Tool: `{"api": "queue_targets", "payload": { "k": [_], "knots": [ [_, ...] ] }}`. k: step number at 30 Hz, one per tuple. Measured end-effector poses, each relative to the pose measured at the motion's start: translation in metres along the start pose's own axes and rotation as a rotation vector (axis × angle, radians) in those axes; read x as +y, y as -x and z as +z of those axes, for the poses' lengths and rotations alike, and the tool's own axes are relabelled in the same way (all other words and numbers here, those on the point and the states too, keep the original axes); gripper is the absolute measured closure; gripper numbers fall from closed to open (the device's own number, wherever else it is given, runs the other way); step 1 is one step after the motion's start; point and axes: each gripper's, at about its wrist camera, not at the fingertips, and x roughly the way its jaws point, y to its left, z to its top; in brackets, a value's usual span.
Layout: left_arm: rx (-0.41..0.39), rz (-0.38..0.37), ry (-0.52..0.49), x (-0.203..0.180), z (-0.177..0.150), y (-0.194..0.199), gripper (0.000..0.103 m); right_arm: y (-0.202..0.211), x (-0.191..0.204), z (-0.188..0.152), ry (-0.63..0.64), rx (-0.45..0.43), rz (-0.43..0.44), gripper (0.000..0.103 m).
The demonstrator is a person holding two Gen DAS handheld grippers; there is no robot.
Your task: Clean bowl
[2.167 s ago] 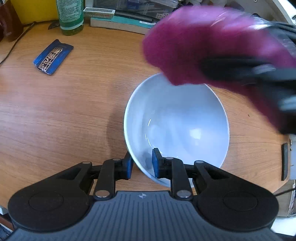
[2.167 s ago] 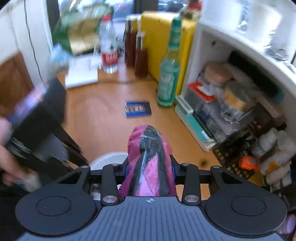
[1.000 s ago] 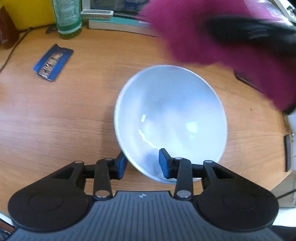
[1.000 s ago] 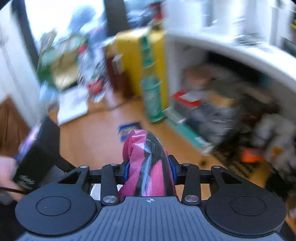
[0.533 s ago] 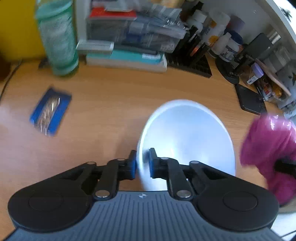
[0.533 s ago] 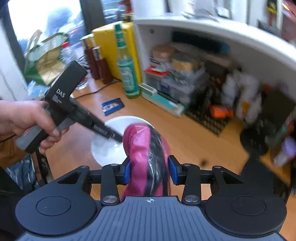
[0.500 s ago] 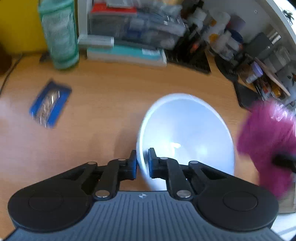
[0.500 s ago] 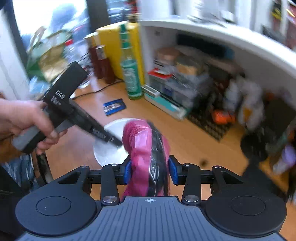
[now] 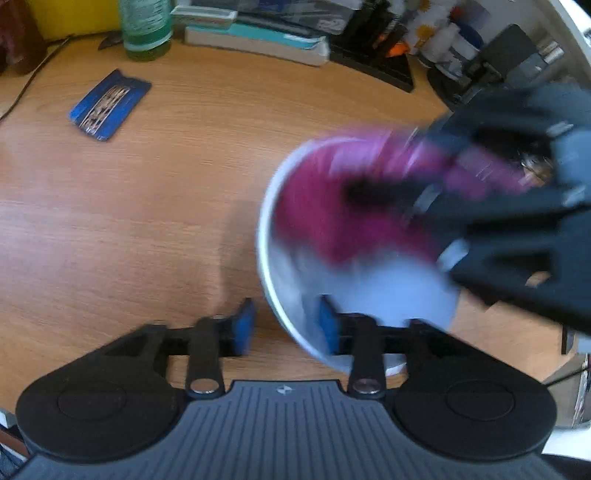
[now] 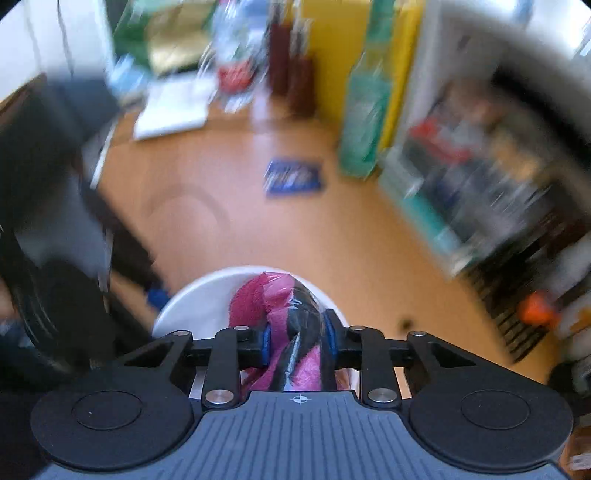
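A wooden tabletop fills the left wrist view, its far edge at 12 o'clock crowded with clutter: a green bottle, a teal-edged stack of flat boxes and dark trays of small items toward 1 o'clock. A blue packet lies flat at 10 o'clock, well apart from everything else. In the blurred right wrist view a yellow block stands at 12 o'clock, with white shelving at 2 o'clock.

The white bowl sits on the table at 3 o'clock from centre, tilted, its near rim between the spread fingers of the left gripper: one blue pad lies inside the wall, the other stands clear outside it, so nothing is clamped.

The right gripper reaches in from 3 o'clock, pinching a magenta cloth partly wrapped in glossy film. The cloth lies inside the bowl's far half, smeared by motion blur; contact with the wall cannot be made out.
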Motion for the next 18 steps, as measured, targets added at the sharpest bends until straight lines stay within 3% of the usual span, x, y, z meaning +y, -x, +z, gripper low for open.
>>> {"api": "queue_targets", "payload": {
  "k": [3,6,11,16,18],
  "knots": [
    [0.017,0.008,-0.002,0.003,0.002,-0.001,0.055,0.034,-0.005,0.002,-0.068,-0.077,-0.033,0.075],
    [0.022,0.009,-0.02,0.006,0.005,-0.001,0.055,0.063,-0.013,-0.013,-0.14,-0.082,-0.057,0.076],
    [0.027,0.025,-0.1,0.003,0.016,-0.002,0.052,0.06,0.007,-0.021,-0.071,-0.021,-0.037,0.076],
    [0.023,0.063,-0.19,-0.002,0.028,0.001,0.066,0.054,0.025,-0.029,0.002,0.037,-0.017,0.077],
    [0.029,0.073,-0.191,-0.002,0.022,0.002,0.062,0.029,0.03,-0.017,0.062,0.053,0.0,0.077]
  ]
}}
